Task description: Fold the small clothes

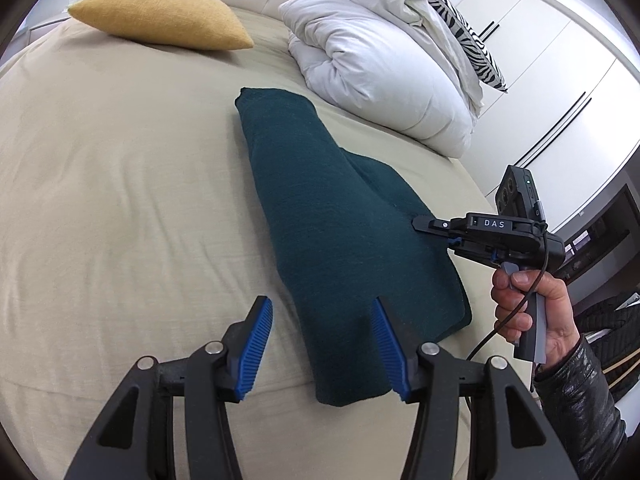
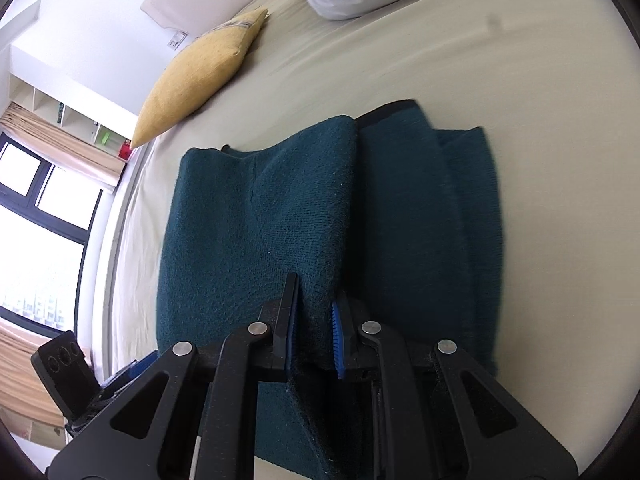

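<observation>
Well along, judging by the shape: teal garment (image 1: 340, 216) already doubled into a long narrow bundle, lying near the bed's (image 1: 100, 184) right edge and running from its near edge up toward the white duvet (image 1: 384, 76). Right tongs (image 2: 314, 320) clamped on a raised fold at the bundle's side; left tongs (image 1: 320, 344) spread wide, hovering empty over the near end. Probably left: one crosswise fold, then smoothing.

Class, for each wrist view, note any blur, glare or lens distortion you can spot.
Left wrist view: sharp, but fisheye bulges the bed. Right wrist view: the teal garment smears at its right edge, and the window is blown out white.
</observation>
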Action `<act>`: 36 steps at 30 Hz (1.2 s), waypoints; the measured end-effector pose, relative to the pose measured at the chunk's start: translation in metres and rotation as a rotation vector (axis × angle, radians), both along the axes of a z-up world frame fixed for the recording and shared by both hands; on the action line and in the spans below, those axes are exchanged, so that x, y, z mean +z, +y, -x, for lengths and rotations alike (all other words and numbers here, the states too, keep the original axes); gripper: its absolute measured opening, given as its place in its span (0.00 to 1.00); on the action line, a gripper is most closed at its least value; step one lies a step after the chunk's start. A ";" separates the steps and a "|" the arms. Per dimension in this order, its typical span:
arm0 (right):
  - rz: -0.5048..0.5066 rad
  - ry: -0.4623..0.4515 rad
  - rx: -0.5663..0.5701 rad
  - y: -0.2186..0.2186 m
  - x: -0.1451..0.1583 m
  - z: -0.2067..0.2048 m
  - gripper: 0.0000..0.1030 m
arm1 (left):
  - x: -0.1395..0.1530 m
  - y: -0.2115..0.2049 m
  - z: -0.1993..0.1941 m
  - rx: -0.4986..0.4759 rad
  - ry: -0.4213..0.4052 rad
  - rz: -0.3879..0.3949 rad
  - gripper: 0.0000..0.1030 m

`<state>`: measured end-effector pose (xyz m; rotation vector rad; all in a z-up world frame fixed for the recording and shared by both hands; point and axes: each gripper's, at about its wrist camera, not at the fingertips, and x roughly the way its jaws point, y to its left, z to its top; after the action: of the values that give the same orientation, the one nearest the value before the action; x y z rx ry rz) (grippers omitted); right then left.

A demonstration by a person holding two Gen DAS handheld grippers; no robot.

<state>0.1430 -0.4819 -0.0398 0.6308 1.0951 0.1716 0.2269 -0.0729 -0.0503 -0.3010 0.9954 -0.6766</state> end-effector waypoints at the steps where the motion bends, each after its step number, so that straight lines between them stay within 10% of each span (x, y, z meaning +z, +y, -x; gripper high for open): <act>1: 0.011 0.001 -0.004 -0.005 0.002 0.003 0.12 | 0.001 -0.001 0.000 -0.003 -0.002 0.000 0.53; 28: -0.007 0.010 -0.093 -0.037 -0.033 0.026 0.13 | 0.029 -0.083 -0.031 -0.093 -0.142 -0.087 0.54; 36: 0.094 -0.070 -0.165 -0.033 0.003 0.048 0.40 | 0.008 -0.111 -0.082 -0.063 -0.131 -0.173 0.58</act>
<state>0.0955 -0.5151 -0.0371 0.6235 0.9730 0.0000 0.3091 -0.1835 -0.0419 -0.0724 0.9343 -0.6540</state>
